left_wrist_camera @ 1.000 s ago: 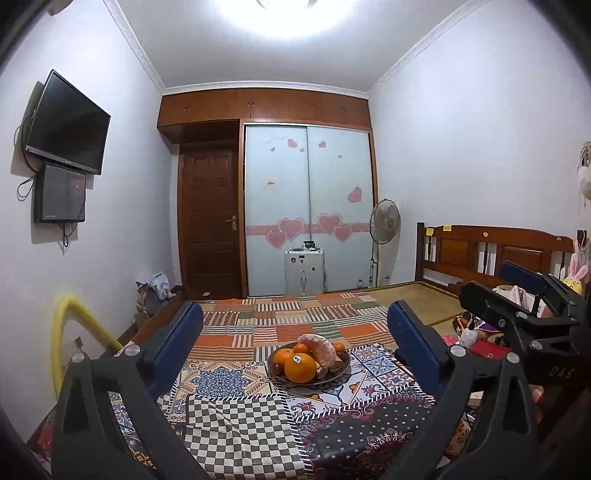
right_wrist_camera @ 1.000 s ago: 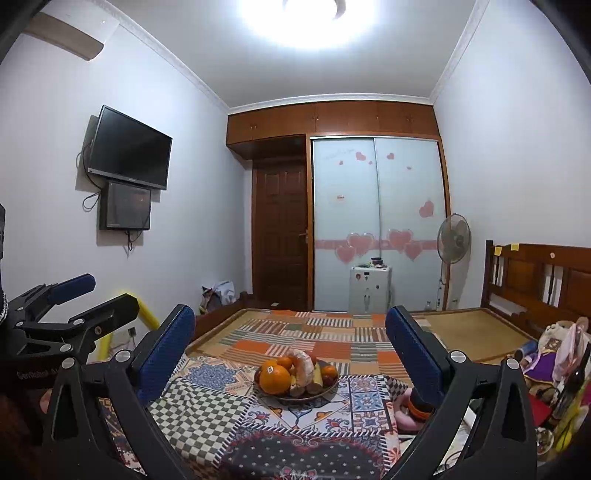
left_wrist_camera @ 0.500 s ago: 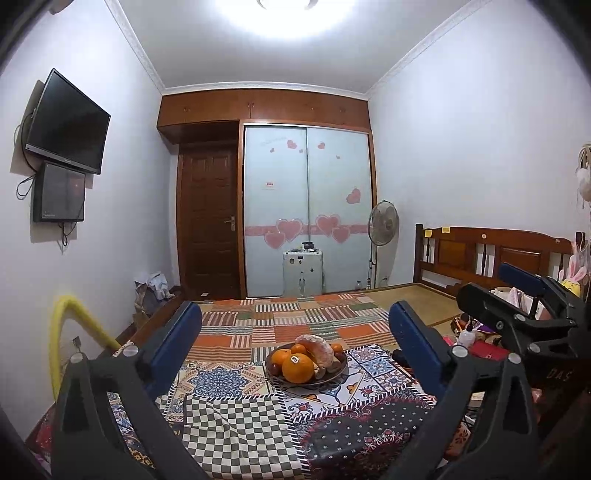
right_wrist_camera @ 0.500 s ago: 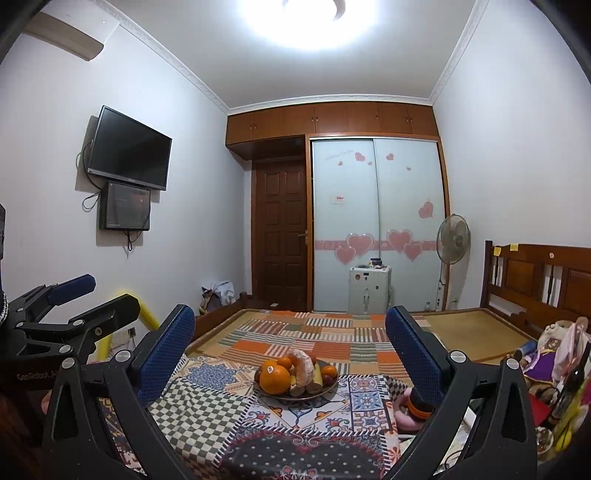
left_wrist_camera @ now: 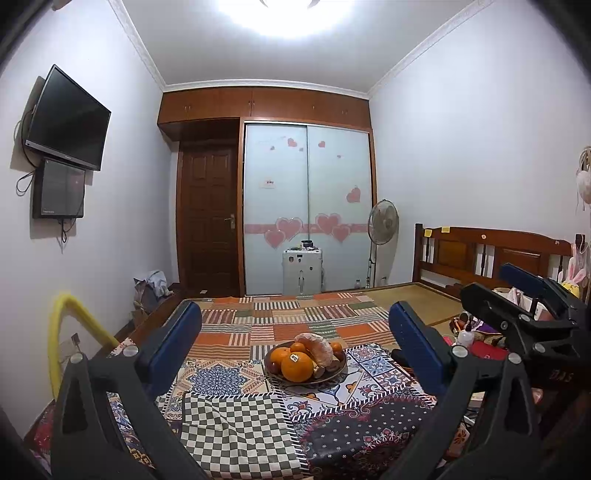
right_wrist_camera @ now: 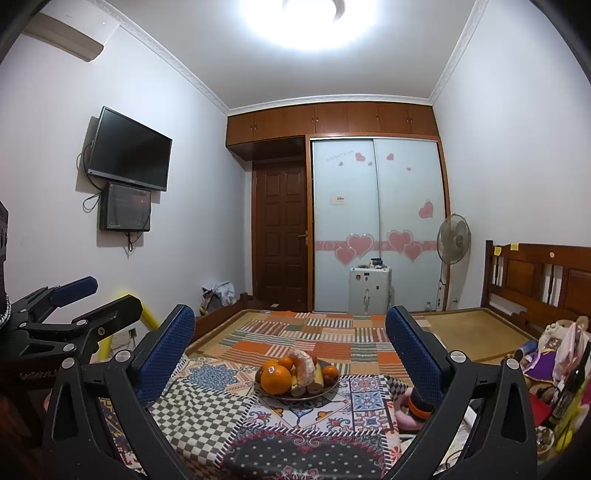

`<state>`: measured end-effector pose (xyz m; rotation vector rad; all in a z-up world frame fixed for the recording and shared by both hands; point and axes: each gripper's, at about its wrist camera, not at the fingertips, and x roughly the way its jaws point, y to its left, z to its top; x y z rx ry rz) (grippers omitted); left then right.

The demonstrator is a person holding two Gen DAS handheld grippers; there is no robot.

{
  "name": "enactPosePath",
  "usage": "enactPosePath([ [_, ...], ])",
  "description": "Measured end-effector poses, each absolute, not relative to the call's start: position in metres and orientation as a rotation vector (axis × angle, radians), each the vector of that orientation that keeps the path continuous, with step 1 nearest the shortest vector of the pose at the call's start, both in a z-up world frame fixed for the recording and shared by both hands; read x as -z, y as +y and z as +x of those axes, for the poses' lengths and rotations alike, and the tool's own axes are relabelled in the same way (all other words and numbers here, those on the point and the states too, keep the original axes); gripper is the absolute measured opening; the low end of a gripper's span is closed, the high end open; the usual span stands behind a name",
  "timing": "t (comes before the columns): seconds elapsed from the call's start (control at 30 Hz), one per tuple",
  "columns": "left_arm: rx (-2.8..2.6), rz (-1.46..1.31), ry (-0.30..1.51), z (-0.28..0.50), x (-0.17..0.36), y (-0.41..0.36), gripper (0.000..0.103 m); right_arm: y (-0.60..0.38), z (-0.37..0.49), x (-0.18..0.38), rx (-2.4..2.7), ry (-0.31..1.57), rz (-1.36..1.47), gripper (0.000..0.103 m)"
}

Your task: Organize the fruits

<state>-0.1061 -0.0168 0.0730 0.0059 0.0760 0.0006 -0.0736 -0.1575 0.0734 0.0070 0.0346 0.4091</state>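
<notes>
A round ceiling lamp point(right_wrist_camera: 314, 18) lights the room from overhead and burns out to pure white in both views, its glare spilling across the ceiling. The walls are evenly and fairly brightly lit, with a cool tint. The television point(left_wrist_camera: 68, 118) casts a soft shadow on the wall beside it. Fisheye distortion bends the wall edges and the cornice — corners of each frame fall to black. Focus is sharp at the centre, softer toward the rim — no motion blur.
</notes>
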Motion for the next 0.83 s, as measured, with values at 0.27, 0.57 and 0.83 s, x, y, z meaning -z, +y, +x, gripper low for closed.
enactPosePath([
  [0.27, 0.010, -0.014, 0.091, -0.1027, -0.0689, -0.0152, 0.103, -0.1577, -0.0735, -0.0735, -0.408, 0.034, 0.008, 0.103],
  [0.57, 0.025, -0.010, 0.103, -0.1010, -0.0657, -0.0151, 0.103, -0.1567, -0.0719, -0.0740, -0.407, 0.042, 0.011, 0.103],
  [0.83, 0.040, -0.013, 0.108, -0.0987, -0.0648, -0.0153, 0.103, -0.1549, -0.0690, -0.0739, -0.409, 0.049, 0.015, 0.103],
])
